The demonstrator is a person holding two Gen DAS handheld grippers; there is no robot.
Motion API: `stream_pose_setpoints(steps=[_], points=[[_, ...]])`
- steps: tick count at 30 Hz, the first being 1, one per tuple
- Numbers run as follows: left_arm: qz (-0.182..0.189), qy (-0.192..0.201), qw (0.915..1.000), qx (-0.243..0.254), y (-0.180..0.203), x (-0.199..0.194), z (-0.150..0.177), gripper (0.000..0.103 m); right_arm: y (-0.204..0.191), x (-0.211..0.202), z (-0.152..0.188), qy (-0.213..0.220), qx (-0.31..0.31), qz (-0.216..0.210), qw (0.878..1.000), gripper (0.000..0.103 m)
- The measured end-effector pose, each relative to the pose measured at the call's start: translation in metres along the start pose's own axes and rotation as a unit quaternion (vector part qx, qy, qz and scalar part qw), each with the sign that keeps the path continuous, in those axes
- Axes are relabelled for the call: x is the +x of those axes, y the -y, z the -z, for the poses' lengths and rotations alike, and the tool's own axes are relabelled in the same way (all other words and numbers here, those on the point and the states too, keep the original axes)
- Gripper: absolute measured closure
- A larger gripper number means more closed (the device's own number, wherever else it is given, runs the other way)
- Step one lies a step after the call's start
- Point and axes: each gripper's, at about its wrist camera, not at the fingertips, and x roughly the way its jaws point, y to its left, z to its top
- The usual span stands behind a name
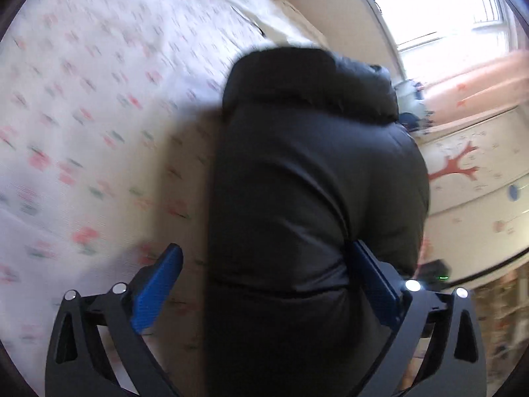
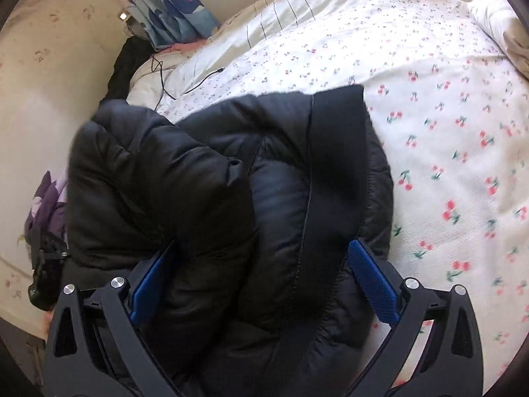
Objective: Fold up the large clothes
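A black puffer jacket [image 1: 314, 165] lies bunched and folded over itself on a white bedsheet [image 1: 82, 115] printed with small red cherries. In the left wrist view my left gripper [image 1: 267, 248] stands wide open astride the jacket's near end. Its left pad is clear of the cloth and its right pad sits against the jacket's side. In the right wrist view the jacket [image 2: 198, 182] fills the middle, its padded folds heaped on the left. My right gripper [image 2: 263, 243] is spread wide over it, with the bulk of the jacket lying between the fingers.
A thin black cable [image 2: 205, 81] lies on the sheet [image 2: 446, 132] beyond the jacket, near a striped quilt [image 2: 297, 3]. A blue patterned curtain [image 2: 178, 6] hangs by the wall. A bright window [image 1: 446, 10] and a panel with a red tree drawing [image 1: 459, 165] are beside the bed.
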Motion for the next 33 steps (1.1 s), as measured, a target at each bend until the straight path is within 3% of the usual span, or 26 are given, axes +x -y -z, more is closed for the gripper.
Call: stream_pose_setpoints(steps=[2,6,10,12,13,16,18,20,21,22,25,27,29,31,33], points=[[0.018,-0.004,0.9992,0.035,0.018,0.007,0.004,0.007,-0.001,0.009,0.003,0.013,0.001,-0.019,1.000,0.006],[-0.009,0.024,0.9908,0.133,0.066,-0.008,0.007,0.007,-0.035,0.036,-0.002,0.028,-0.003,-0.083,0.996,0.006],[-0.089,0.079,0.9791,0.165,0.069,-0.054,-0.012,0.007,-0.093,0.066,-0.017,0.016,-0.041,-0.143,0.989,0.006],[-0.151,0.081,0.9701,0.172,0.058,-0.065,-0.020,0.007,-0.110,0.087,-0.015,-0.012,-0.072,-0.117,0.990,0.006],[-0.192,0.063,0.9650,0.168,0.044,-0.064,-0.025,0.007,-0.115,0.099,-0.011,-0.026,-0.097,-0.085,0.991,0.006],[-0.195,0.055,0.9713,0.126,0.016,-0.070,-0.027,0.007,-0.102,0.100,-0.011,-0.034,-0.104,-0.049,0.993,0.006],[-0.209,0.077,0.9609,0.164,0.033,-0.076,-0.020,0.007,-0.099,0.089,-0.015,-0.032,-0.106,-0.025,0.993,0.006],[-0.215,0.120,0.9465,0.208,0.054,-0.084,-0.014,0.007,-0.108,0.066,-0.023,-0.001,-0.127,0.003,0.992,0.006],[-0.214,0.124,0.9432,0.222,0.061,-0.081,-0.012,0.007,-0.117,0.051,-0.026,0.030,-0.142,-0.004,0.989,0.006],[-0.215,0.117,0.9409,0.234,0.067,-0.074,-0.012,0.007,-0.134,0.033,-0.031,0.073,-0.162,-0.018,0.984,0.006],[-0.253,0.083,0.9266,0.266,0.072,-0.034,-0.015,0.007,-0.184,0.011,-0.039,0.146,-0.214,-0.048,0.965,0.006],[-0.254,0.079,0.9257,0.269,0.069,-0.031,-0.014,0.007,-0.207,0.027,-0.051,0.116,-0.231,-0.069,0.964,0.006],[-0.250,0.078,0.9271,0.268,0.068,-0.037,-0.009,0.007,-0.210,0.075,-0.056,0.049,-0.221,-0.035,0.973,0.006],[-0.217,0.083,0.9371,0.260,0.064,-0.048,-0.012,0.007,-0.187,0.118,-0.055,0.026,-0.211,0.006,0.977,0.006],[-0.197,0.084,0.9434,0.253,0.062,-0.057,-0.015,0.007,-0.137,0.140,-0.061,0.008,-0.125,0.001,0.992,0.006]])
